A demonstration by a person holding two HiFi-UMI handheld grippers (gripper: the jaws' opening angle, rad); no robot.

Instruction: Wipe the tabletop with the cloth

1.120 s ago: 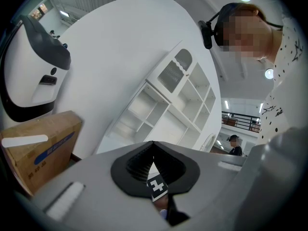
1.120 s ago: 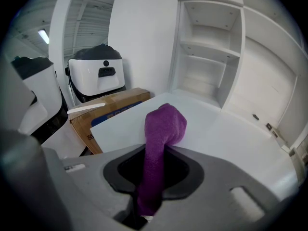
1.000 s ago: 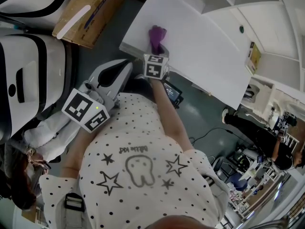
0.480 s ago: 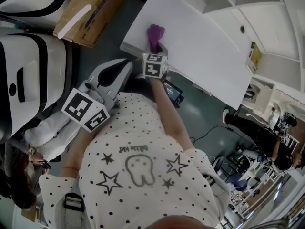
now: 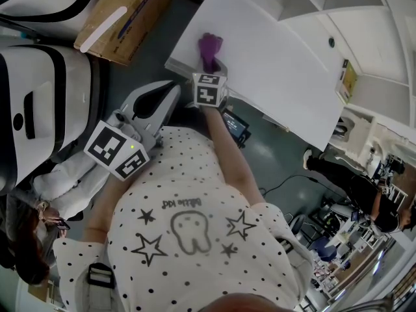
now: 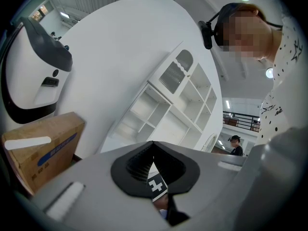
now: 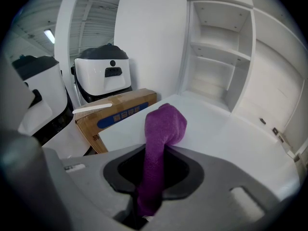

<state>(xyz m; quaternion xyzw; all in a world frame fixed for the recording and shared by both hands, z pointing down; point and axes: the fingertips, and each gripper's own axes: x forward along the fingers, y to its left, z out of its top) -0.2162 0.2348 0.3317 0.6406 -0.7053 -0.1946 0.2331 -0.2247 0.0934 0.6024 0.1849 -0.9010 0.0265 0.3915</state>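
Note:
A purple cloth (image 5: 209, 46) lies bunched on the white tabletop (image 5: 279, 64) near its front left corner. My right gripper (image 5: 210, 67) is shut on the cloth's near end, and its marker cube hangs just off the table edge. In the right gripper view the cloth (image 7: 165, 124) rises out of the closed jaws of the right gripper (image 7: 155, 153) and folds forward onto the table (image 7: 231, 134). My left gripper (image 5: 168, 91) hangs off the table, below its corner. In its own view the left gripper (image 6: 153, 143) has its tips touching, with nothing between them.
A cardboard box (image 5: 123, 15) stands on the floor left of the table, also seen in the right gripper view as the cardboard box (image 7: 118, 112). White-and-black machines (image 5: 39, 103) stand at the far left. White shelving (image 7: 216, 47) rises behind the table. A person (image 5: 364, 187) stands at the right.
The right gripper and the cloth have slid a little farther onto the table, up and left in the head view. The left gripper has stayed put.

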